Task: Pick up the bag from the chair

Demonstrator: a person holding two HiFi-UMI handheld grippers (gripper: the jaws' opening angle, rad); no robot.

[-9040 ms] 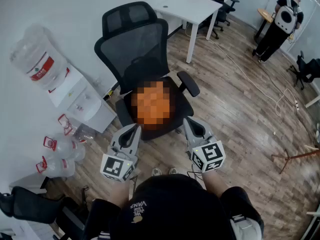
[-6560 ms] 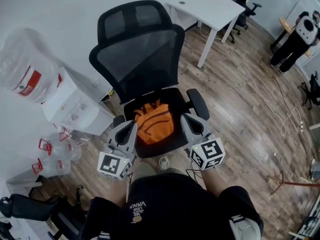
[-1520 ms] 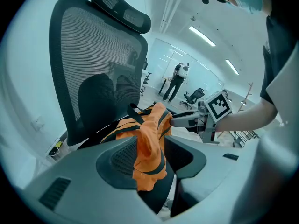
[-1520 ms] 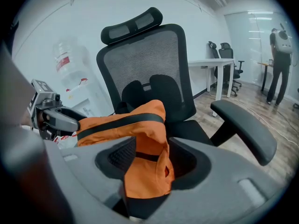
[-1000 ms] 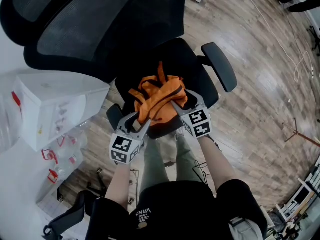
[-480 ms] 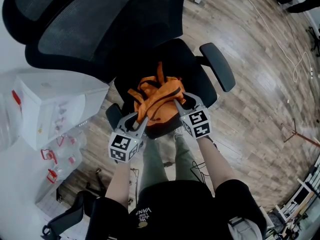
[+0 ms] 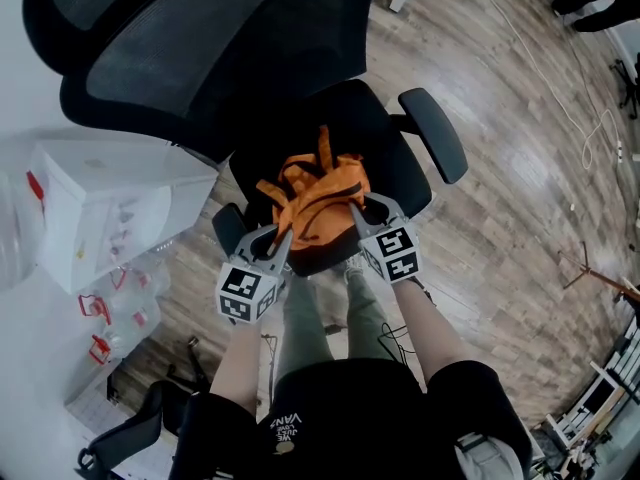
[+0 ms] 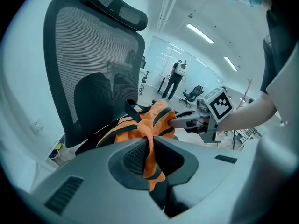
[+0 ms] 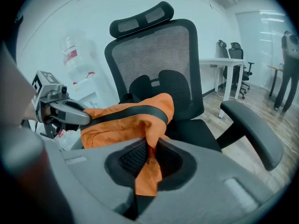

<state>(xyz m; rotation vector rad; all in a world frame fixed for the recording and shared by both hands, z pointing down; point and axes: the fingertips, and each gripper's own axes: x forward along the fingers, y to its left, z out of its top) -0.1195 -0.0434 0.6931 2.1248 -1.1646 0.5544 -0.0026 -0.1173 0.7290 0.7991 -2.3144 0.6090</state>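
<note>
An orange bag [image 7: 312, 201] with black straps hangs just above the seat of the black mesh office chair [image 7: 370, 133], stretched between both grippers. My left gripper [image 7: 284, 240] is shut on the bag's left side, with orange cloth [image 8: 149, 157] pinched between its jaws. On the right side my right gripper [image 7: 356, 211] is shut on a fold of the bag [image 9: 148, 164]. In the left gripper view the other gripper [image 8: 180, 122] shows across the bag [image 8: 140, 125]; the right gripper view shows the left one [image 9: 81, 119] beyond the bag [image 9: 126, 120].
The chair's right armrest [image 7: 432, 133] juts out beside my right gripper. A white water dispenser [image 7: 110, 218] and several empty jugs [image 7: 105, 313] stand left of the chair. Cables [image 7: 560, 98] lie on the wood floor at the right. A white desk [image 9: 224, 62] stands behind.
Over nine seconds I came up to the chair and both grippers closed on the bag. In the last second the bag lifted slightly and came toward me.
</note>
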